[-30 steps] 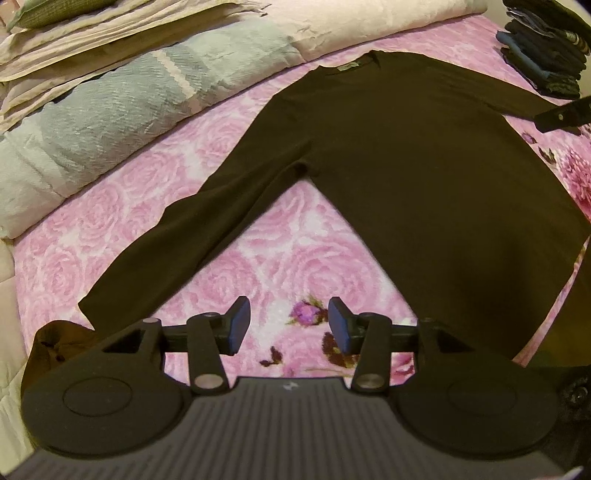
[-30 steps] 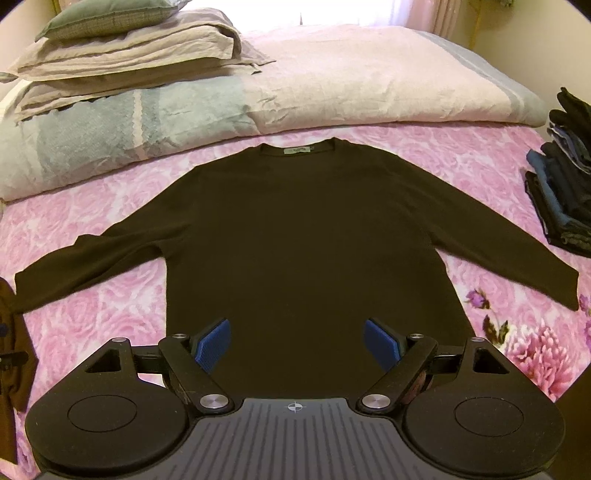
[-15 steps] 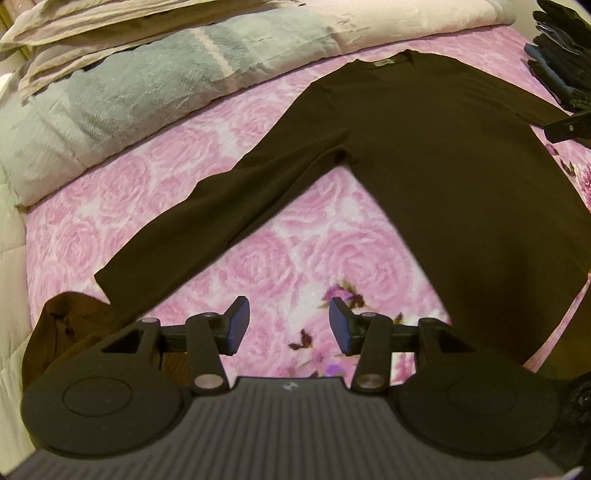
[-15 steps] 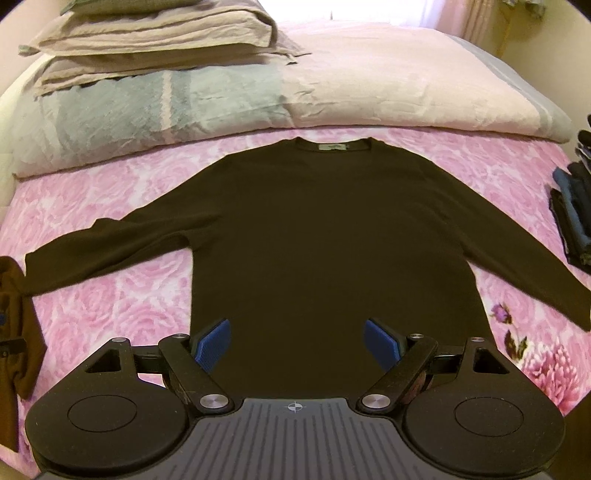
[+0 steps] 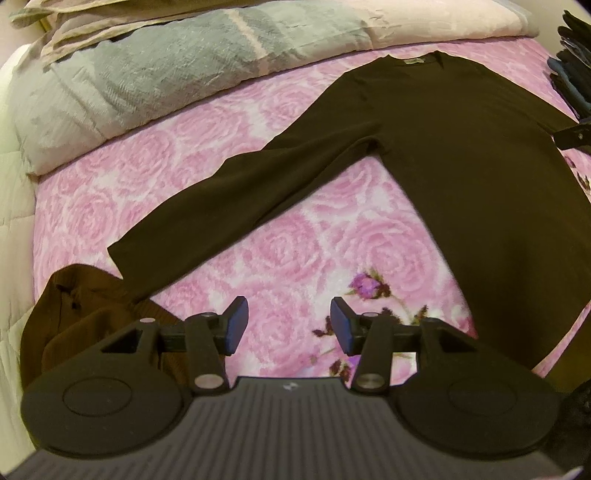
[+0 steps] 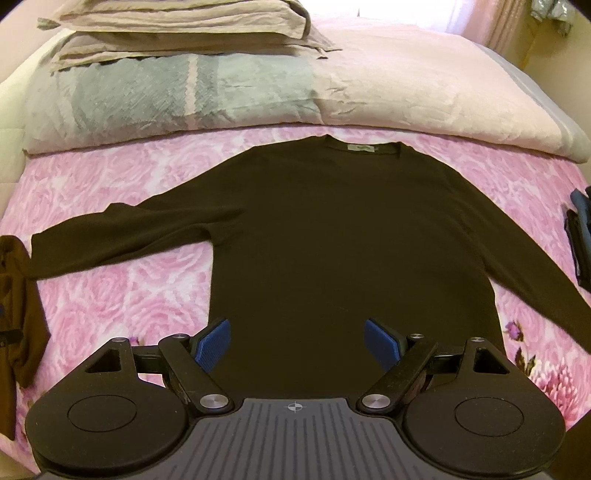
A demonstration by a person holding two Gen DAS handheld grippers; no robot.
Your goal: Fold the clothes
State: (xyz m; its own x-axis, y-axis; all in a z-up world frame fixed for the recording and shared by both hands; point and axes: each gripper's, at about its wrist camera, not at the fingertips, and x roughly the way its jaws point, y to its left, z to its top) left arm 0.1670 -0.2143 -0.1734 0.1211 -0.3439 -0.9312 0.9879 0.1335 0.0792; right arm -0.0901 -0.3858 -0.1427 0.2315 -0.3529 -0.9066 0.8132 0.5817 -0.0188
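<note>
A dark long-sleeved sweater [image 6: 351, 251] is laid flat and face-up on the bed [image 6: 122, 295], which is covered with a pink rose-patterned sheet; its collar with a small label [image 6: 361, 148] is turned toward the folded duvet [image 6: 177, 99] and pillows [image 6: 177, 26] at the far side. Both sleeves are spread outward, the left sleeve [image 5: 236, 206] slanting down toward a crumpled brown garment [image 5: 77, 314] that lies just beside its cuff. A stack of dark clothes [image 5: 574, 66] is seen at the right edge of the bed.

No fold is yet made; the step in hand is judged to be the approach before the first fold. The left gripper [image 5: 284, 325] is held above bare sheet between the sleeve and the body of the sweater, its jaws released and nothing between them. The right gripper [image 6: 297, 343] is held over the lower part of the sweater near the hem, its jaws likewise spread wide and empty.

For the next move, a sleeve is probably to be taken first. The left gripper would need to be carried toward the left cuff or shoulder seam, lowered until one layer of fabric is caught, and clenched before the sleeve is drawn across the body. Care is called for so that the brown garment beside the cuff is not caught as well.
</note>
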